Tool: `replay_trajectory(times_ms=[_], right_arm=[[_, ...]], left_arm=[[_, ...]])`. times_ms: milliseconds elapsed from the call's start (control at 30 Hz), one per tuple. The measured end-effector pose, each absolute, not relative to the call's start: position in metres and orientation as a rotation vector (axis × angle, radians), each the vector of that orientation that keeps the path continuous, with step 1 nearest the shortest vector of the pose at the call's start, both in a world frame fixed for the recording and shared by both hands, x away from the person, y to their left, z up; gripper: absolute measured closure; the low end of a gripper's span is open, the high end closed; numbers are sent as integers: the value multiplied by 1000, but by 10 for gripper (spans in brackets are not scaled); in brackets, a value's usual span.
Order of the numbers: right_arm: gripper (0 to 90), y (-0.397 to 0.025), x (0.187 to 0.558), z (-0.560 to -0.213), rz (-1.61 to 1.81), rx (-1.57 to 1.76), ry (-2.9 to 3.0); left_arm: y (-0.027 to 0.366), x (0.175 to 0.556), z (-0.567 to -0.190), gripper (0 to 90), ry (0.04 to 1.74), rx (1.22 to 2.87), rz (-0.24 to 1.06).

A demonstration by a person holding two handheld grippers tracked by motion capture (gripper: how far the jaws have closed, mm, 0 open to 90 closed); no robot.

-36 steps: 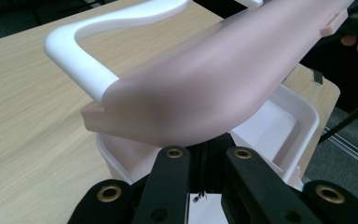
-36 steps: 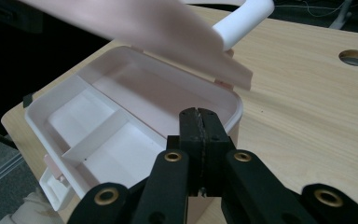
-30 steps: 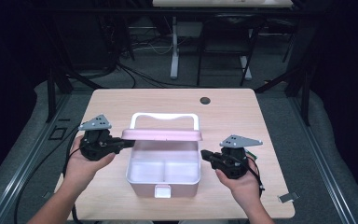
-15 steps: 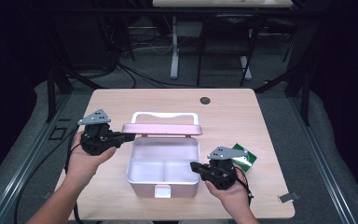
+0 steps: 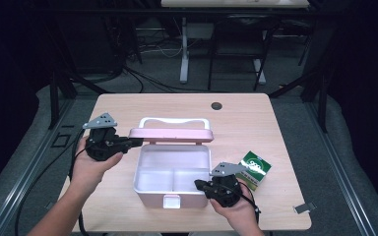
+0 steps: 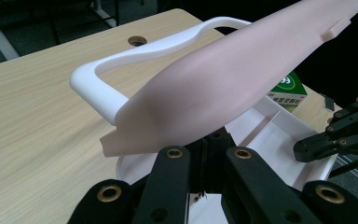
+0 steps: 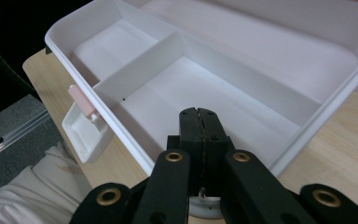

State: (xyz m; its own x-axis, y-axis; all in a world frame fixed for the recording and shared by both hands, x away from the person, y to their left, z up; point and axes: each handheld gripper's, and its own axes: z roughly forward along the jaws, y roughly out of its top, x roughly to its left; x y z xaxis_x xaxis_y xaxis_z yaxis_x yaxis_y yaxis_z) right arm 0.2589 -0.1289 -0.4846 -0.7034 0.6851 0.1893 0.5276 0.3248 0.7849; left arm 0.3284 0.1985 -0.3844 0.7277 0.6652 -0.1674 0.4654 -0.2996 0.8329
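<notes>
**Lid held up at the left, box steadied at the right**

At the left, the pink lid (image 5: 170, 133) of the box (image 5: 172, 169) is gripped at its left end by the left gripper (image 5: 137, 142), and it is held raised on its hinge, above the back edge of the tray. In the left gripper view the lid's corner (image 6: 121, 140) is seen pinched just beyond the fingers, which are drawn narrow on it; the white handle (image 6: 135, 60) is seen arching behind.

For the step to go well, the lid is best kept tipped fully back and held steady, so that both front compartments stay uncovered; a slip at that thin edge would likely let it drop shut.

In the middle, the box sits open on the worktop (image 5: 256, 118), its compartments empty, its latch (image 5: 171, 201) hanging at the front.

To the right, the right gripper (image 5: 199, 185) is poised at the tray's front right corner. Its fingers (image 7: 199, 126) are pressed together, nothing held between them, hovering over the right compartment. A green carton (image 5: 255, 168) lies just beside it, untouched.
</notes>
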Motion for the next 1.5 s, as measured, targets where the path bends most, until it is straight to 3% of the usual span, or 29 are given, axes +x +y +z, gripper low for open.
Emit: replay_trajectory(times_ms=[633,1500], right_arm=[[900,-134,253,-487,1346,1111,2407],[900,-136,254,-486,1344,1112,2426]], left_arm=[[192,341,-376,899,888,1934,274],[184,361,-361,897,988,2055,359]])
